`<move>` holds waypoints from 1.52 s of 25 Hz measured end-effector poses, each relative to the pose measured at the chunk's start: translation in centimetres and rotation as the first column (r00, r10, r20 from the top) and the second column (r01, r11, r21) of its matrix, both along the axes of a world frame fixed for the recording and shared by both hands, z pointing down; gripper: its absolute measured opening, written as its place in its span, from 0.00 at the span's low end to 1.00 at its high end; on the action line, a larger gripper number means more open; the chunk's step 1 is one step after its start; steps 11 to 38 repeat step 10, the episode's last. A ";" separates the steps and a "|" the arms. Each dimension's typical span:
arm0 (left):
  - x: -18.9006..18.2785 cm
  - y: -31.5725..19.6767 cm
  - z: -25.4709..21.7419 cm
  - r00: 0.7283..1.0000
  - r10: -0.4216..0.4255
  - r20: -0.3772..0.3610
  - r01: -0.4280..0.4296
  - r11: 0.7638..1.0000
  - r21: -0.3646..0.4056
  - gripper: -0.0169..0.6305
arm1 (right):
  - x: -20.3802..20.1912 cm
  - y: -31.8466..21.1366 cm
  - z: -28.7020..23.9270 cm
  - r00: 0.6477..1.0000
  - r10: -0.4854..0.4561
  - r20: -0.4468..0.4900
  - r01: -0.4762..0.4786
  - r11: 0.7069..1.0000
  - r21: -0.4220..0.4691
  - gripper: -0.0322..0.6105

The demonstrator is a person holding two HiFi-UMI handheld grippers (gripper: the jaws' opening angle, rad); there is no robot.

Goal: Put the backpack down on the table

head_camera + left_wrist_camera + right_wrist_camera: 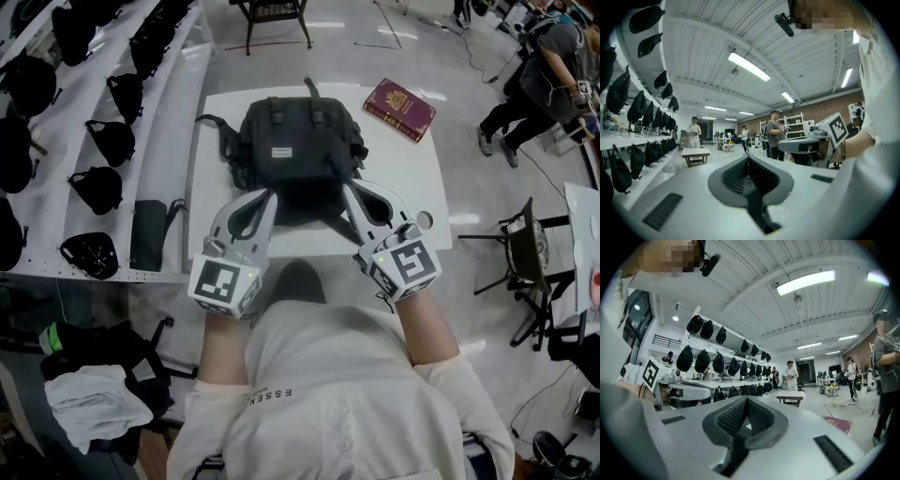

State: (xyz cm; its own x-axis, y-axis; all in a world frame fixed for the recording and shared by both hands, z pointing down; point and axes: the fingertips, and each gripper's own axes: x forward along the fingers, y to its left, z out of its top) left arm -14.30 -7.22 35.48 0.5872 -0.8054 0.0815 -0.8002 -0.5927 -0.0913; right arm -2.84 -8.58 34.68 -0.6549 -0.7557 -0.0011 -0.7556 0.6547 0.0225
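**Head view.** Found backpack (295, 141) lying flat at mid table (412, 202), front pocket up, one strap looping out toward the left edge. Judged it set down: fully borne by the top, no lift showing in the fabric. Noted book (400, 109) near it at the far right corner, apart and out of the way. Placed left gripper (265, 195) and right gripper (349, 190) at the near edge of the backpack, one to each side, tips angled inward. Cannot tell contact from this angle. Read the mirrored stance as suited to handling a soft, wide load evenly from both sides.

**Left gripper view.** Read jaws as pressed together, nothing pinched between. Looking level across the room rather than down, hence no backpack in shot. Caught the right gripper close alongside, marker cube on top.

**Right gripper view.** Same reading: jaws together, empty. Saw the book low at right, bags (717, 362) lined along shelving at left, a bench (790, 397) farther off.

**Judgement.** No strap or cloth in either pair, so nothing held. Backpack resting by its own weight on the table. Took the task as essentially complete. Remaining: draw both tools back clear of the near edge, minding any loose strap liable to snag.
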 end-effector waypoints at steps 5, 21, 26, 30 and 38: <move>-0.3 -0.1 0.6 1.000 -0.006 -0.007 0.006 1.000 -0.028 0.03 | -0.3 -0.1 0.7 1.000 0.002 -0.028 -0.001 1.000 0.004 0.07; -0.6 -0.5 1.1 1.000 -0.021 0.009 0.021 0.999 -0.038 0.03 | -0.6 -0.4 1.6 0.998 0.002 -0.066 -0.002 1.000 0.000 0.07; -0.6 -0.5 1.1 1.000 -0.021 0.009 0.021 0.999 -0.038 0.03 | -0.6 -0.4 1.6 0.998 0.002 -0.066 -0.002 1.000 0.000 0.07; -0.6 -0.5 1.1 1.000 -0.021 0.009 0.021 0.999 -0.038 0.03 | -0.6 -0.4 1.6 0.998 0.002 -0.066 -0.002 1.000 0.000 0.07; -0.6 -0.5 1.1 1.000 -0.021 0.009 0.021 0.999 -0.038 0.03 | -0.6 -0.4 1.6 0.998 0.002 -0.066 -0.002 1.000 0.000 0.07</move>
